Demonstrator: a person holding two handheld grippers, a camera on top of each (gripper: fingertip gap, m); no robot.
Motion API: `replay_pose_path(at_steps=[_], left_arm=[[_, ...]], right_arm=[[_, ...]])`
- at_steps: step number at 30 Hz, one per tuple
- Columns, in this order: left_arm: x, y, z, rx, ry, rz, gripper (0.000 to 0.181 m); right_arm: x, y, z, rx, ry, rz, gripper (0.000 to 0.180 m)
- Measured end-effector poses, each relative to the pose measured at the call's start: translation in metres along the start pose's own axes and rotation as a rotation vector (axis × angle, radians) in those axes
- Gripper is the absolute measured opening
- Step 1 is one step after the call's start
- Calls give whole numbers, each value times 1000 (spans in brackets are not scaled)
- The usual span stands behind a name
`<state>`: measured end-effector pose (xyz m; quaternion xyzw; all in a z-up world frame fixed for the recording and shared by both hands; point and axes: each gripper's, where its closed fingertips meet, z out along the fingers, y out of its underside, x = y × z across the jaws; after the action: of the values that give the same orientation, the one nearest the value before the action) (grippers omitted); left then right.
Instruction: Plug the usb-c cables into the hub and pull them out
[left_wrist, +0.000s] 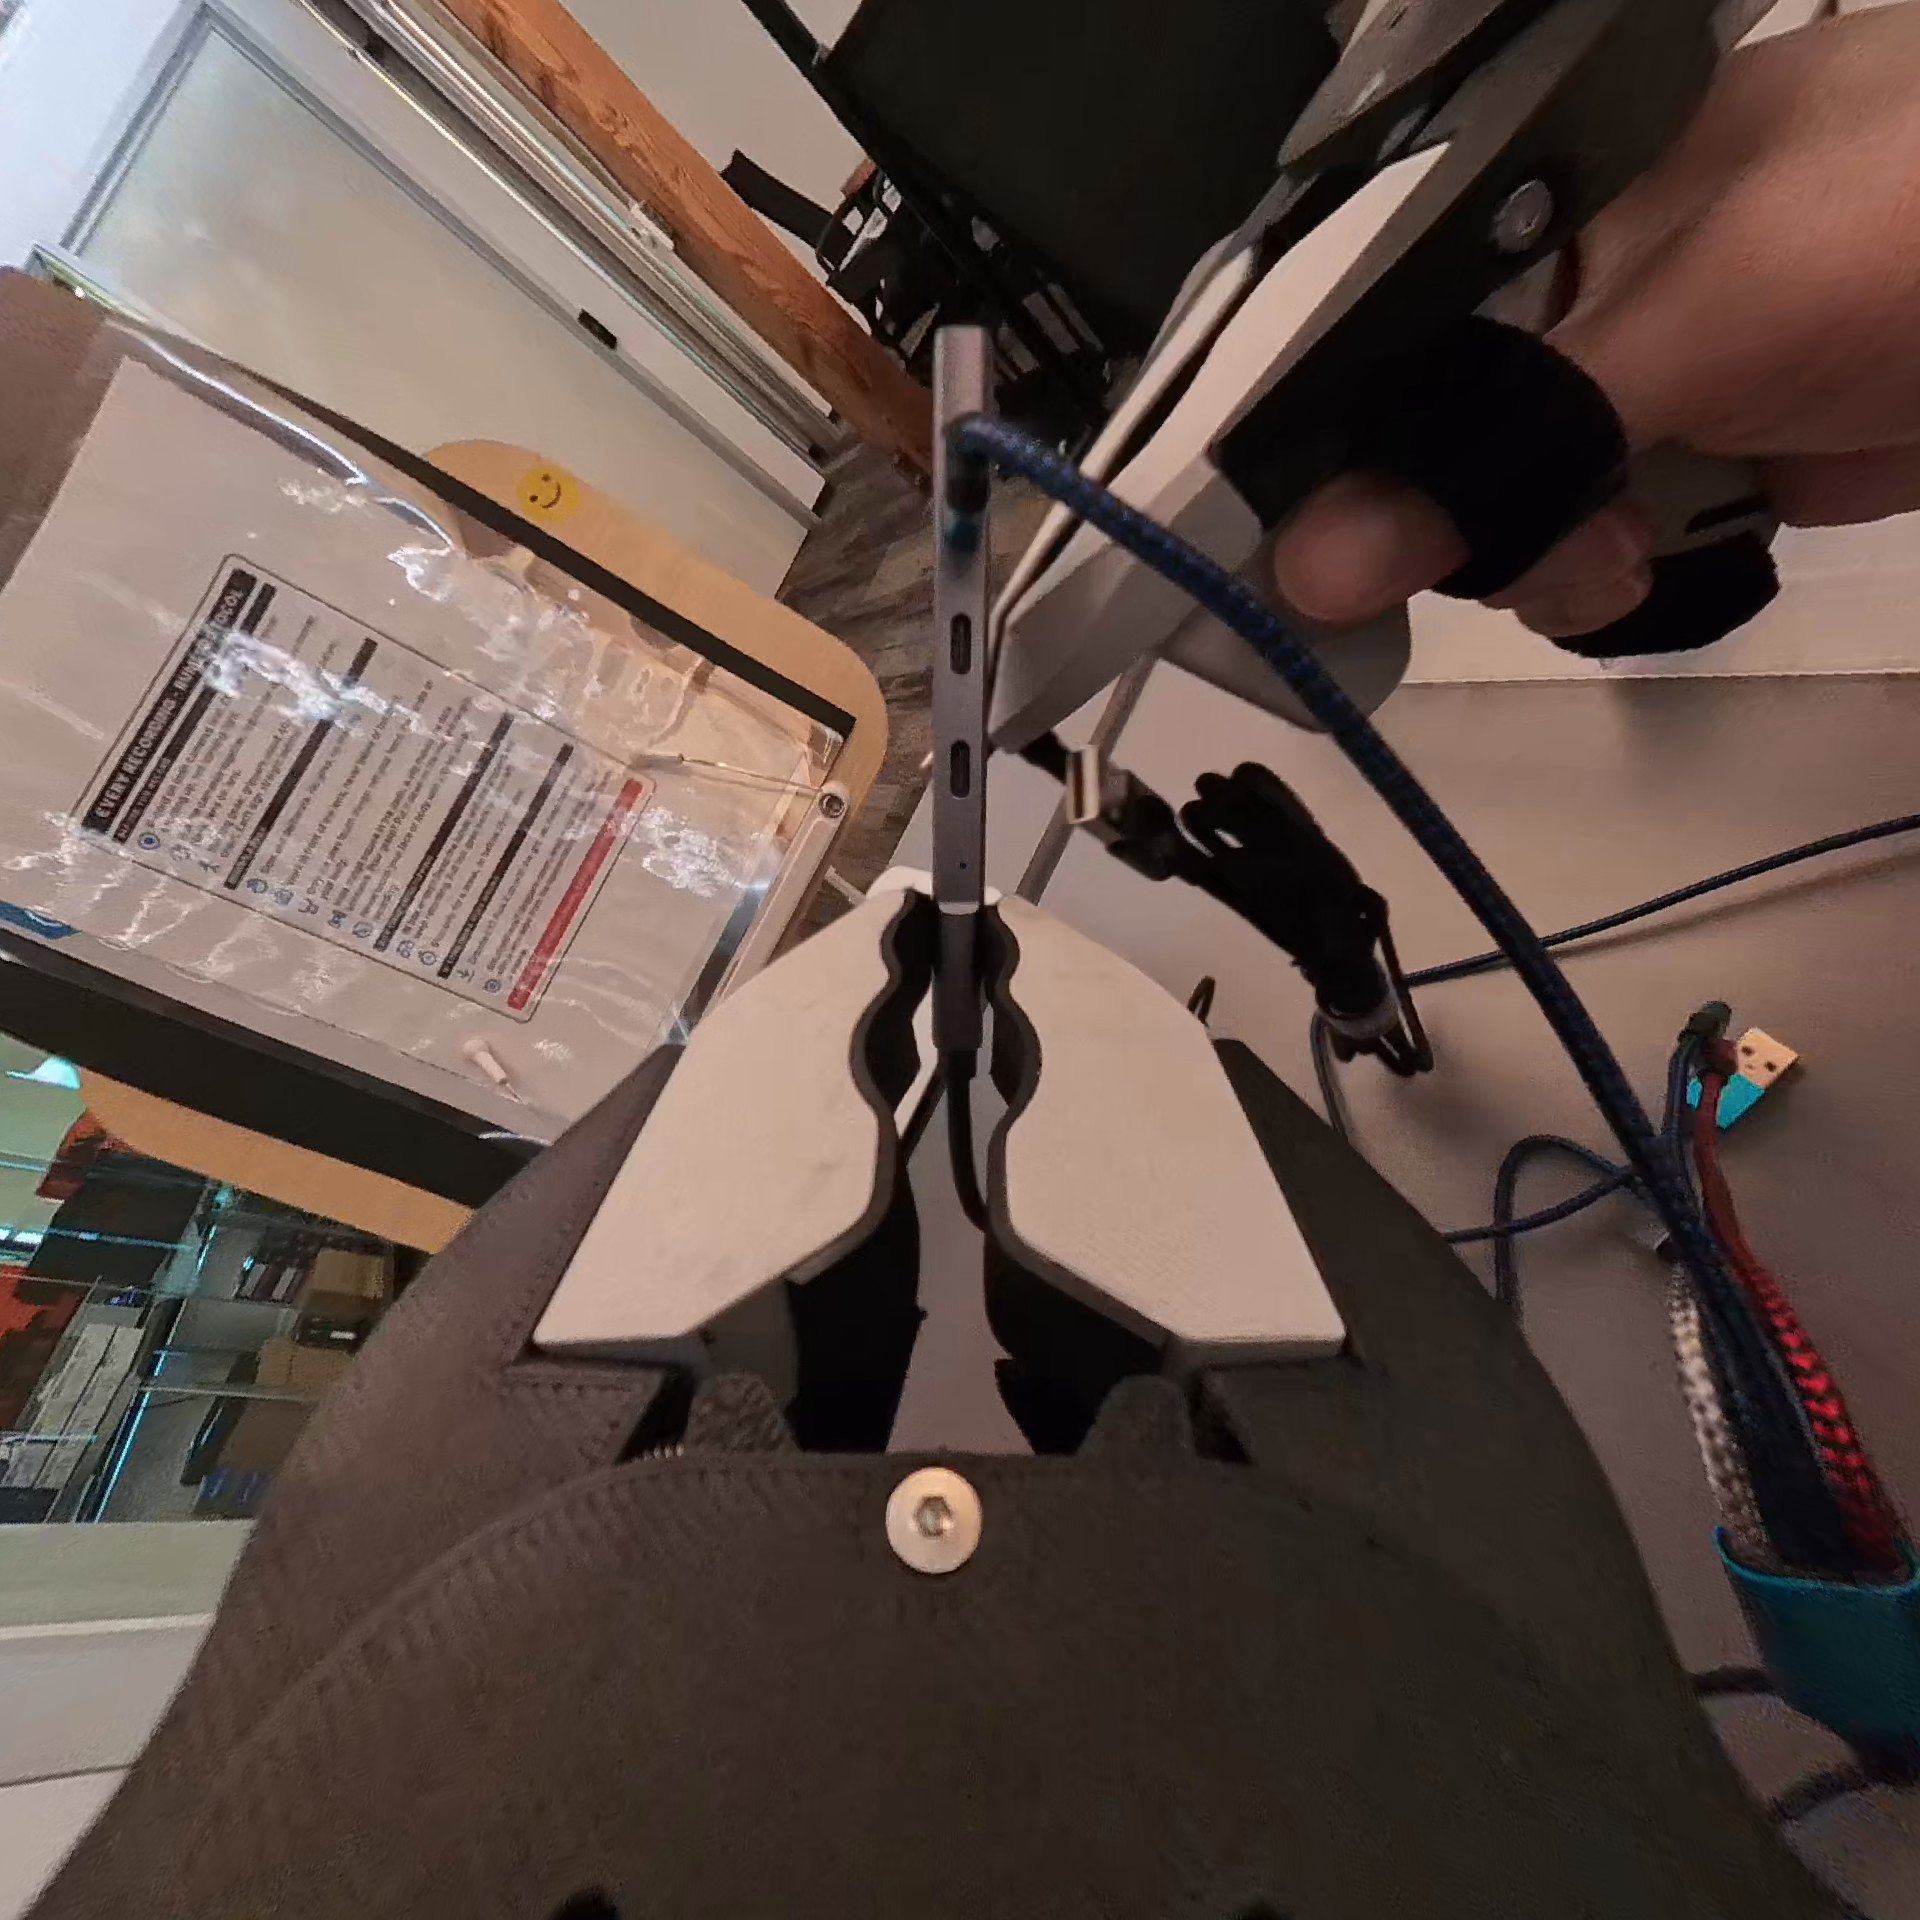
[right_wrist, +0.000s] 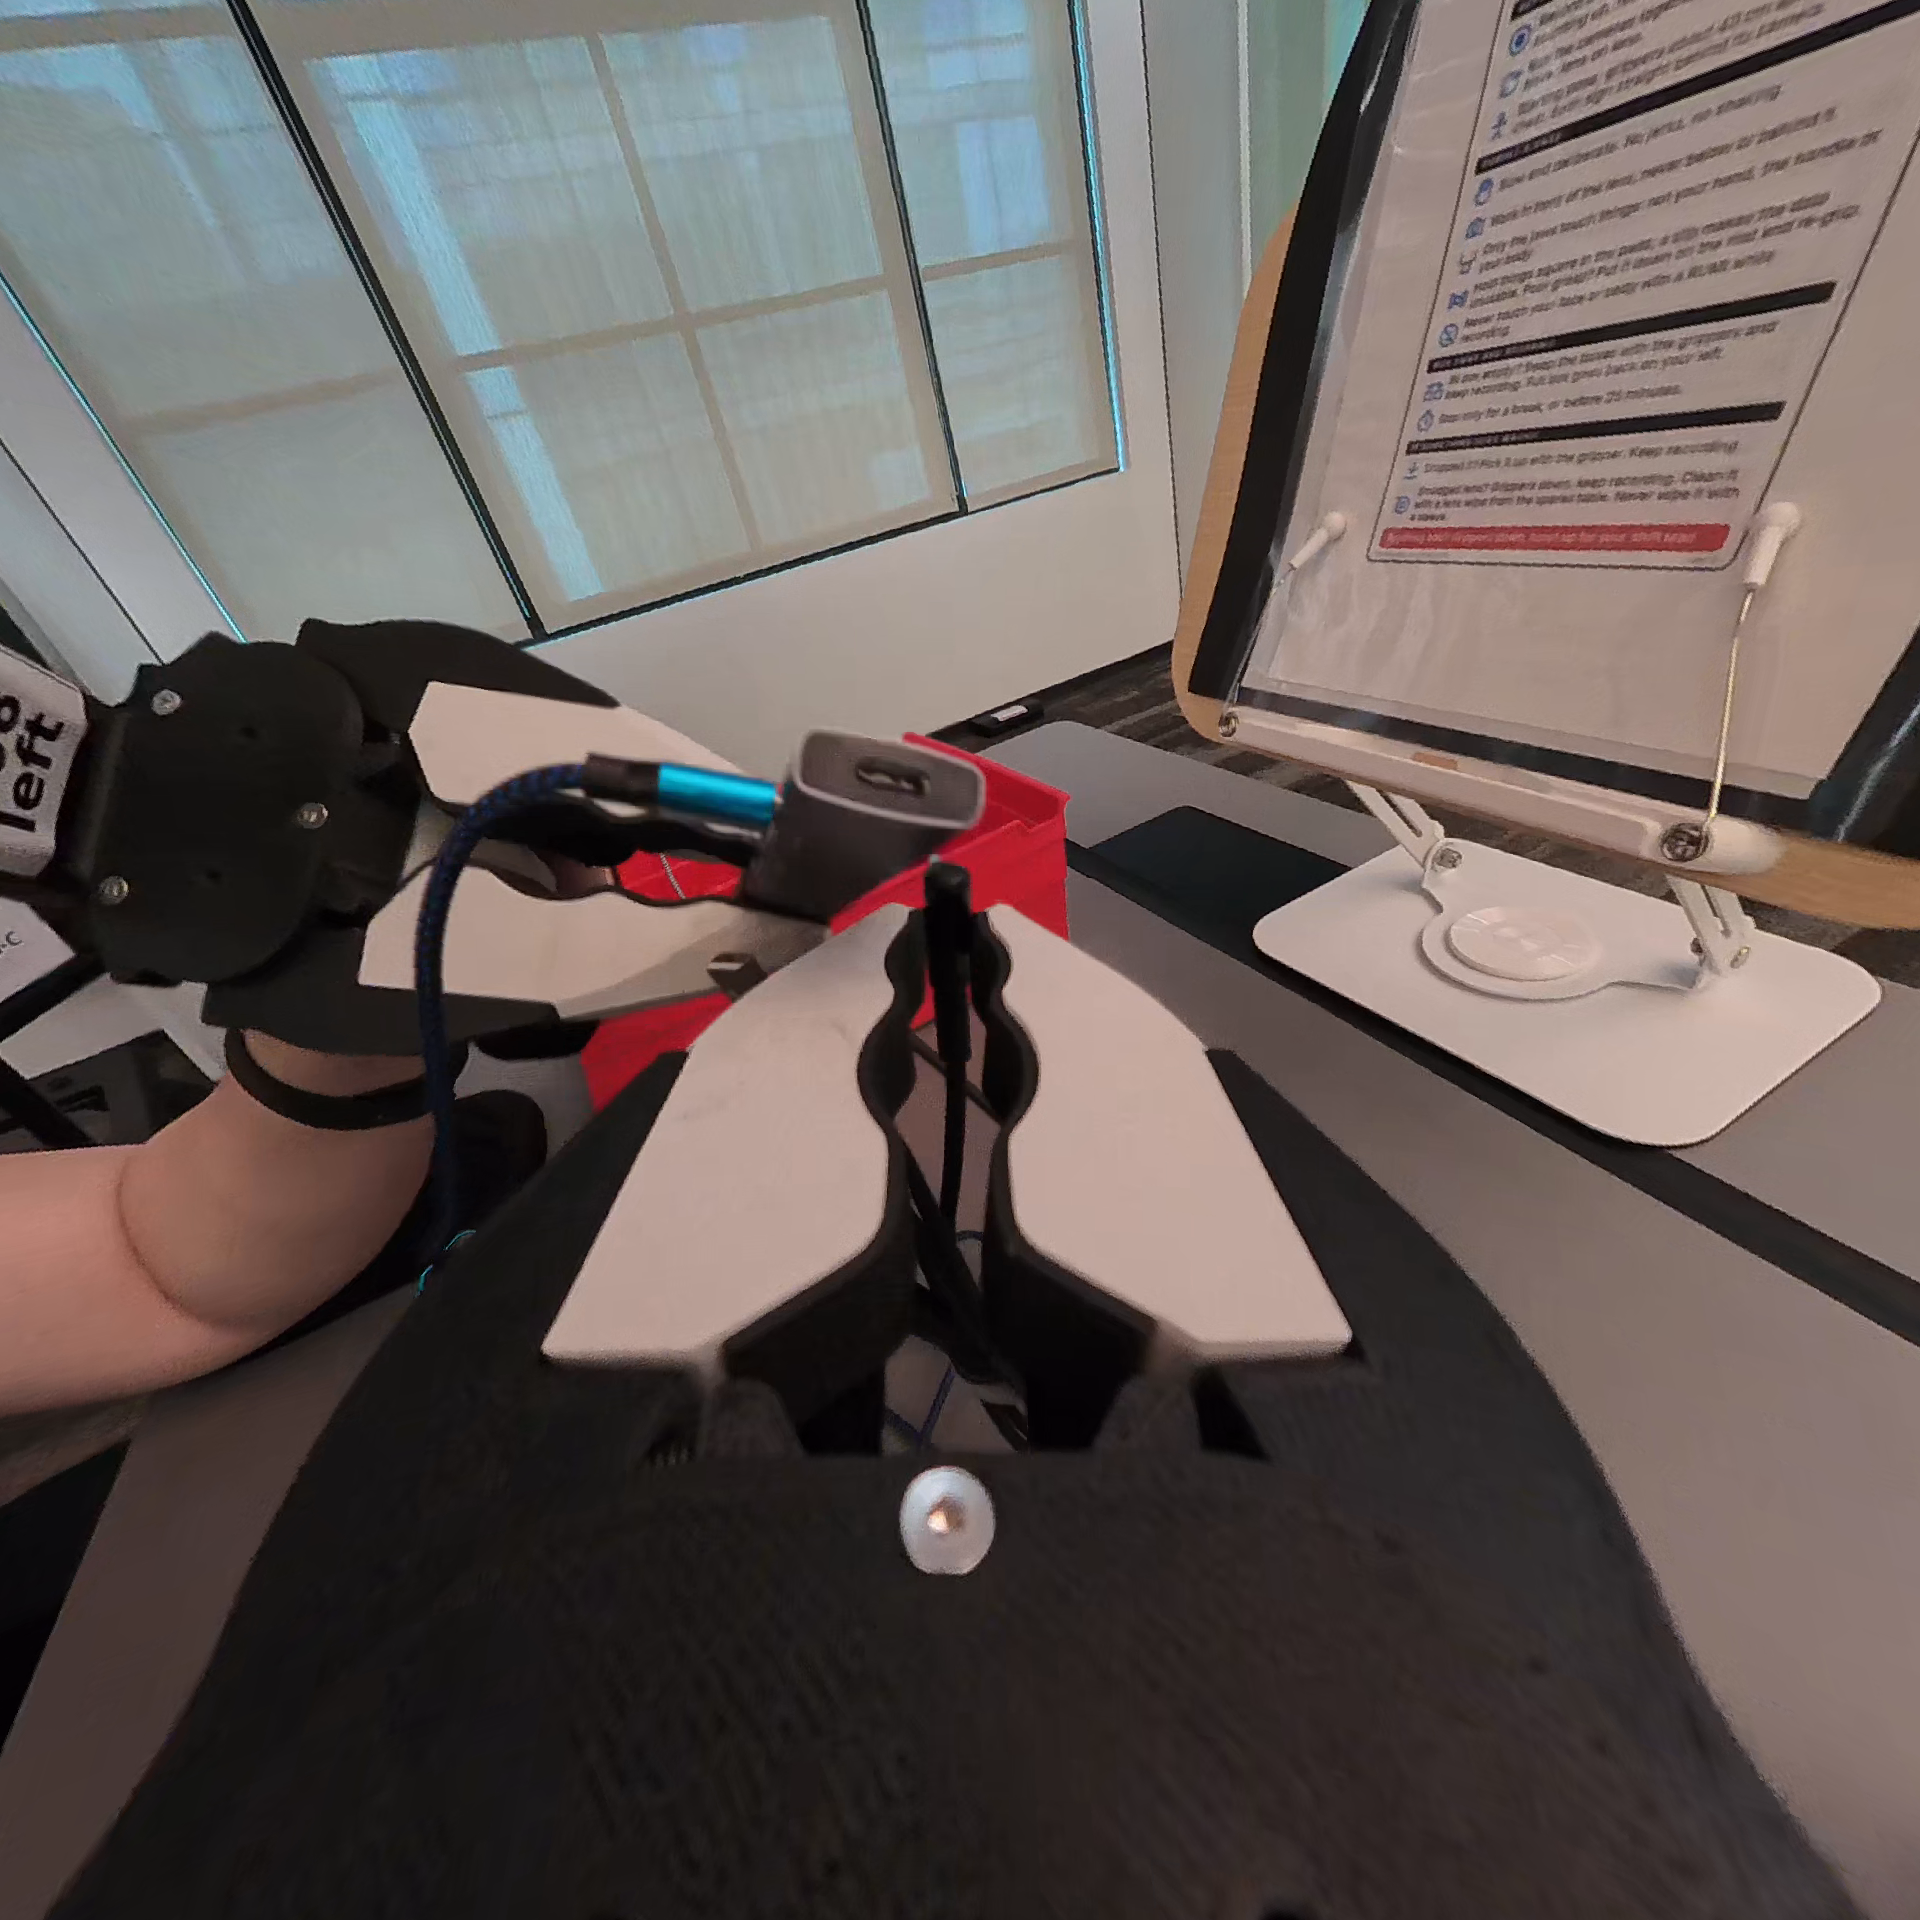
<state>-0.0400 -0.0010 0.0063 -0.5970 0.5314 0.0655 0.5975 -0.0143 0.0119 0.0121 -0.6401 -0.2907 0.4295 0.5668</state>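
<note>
My left gripper is shut on the lower end of a slim grey hub and holds it upright and edge-on, off the table. A blue braided cable is plugged into the hub's upper side port; two ports below it are empty. My right gripper is shut on a black cable plug, whose tip stands just under the hub. The blue metal connector sits in the hub's side. The left gripper shows at the left of the right wrist view, and the right gripper at the upper right of the left wrist view.
A red box stands behind the hub. A document stand with a printed sheet is at the right on the grey table. A teal holder grips several braided cables. A black coiled cable and a silver USB-A plug are near the right gripper. My left and right fingertips are right by each other.
</note>
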Motion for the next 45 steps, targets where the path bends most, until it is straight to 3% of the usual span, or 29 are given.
replay_pose_path(at_steps=[9, 18, 27, 35, 39, 45], left_arm=[[-39, 13, -17, -18, -77, -48, 9], [-52, 5, -13, 123, -203, -223, 9], [-36, -3, -6, 182, -106, -265, 9], [-54, 11, -13, 114, -201, -10, 9], [-62, 24, -17, 34, -261, 236, 9], [-66, 31, -20, -24, -314, 404, 9]], right_arm=[[8, -7, -7, 8, 66, -14, 7], [-49, -41, -6, 161, -37, -43, 8], [-50, -41, -5, 181, -23, -29, 8], [-40, -43, -12, 128, 32, -138, 8], [-37, -43, -16, 48, 140, -402, 7], [-40, -43, -20, -59, 303, -825, 8]])
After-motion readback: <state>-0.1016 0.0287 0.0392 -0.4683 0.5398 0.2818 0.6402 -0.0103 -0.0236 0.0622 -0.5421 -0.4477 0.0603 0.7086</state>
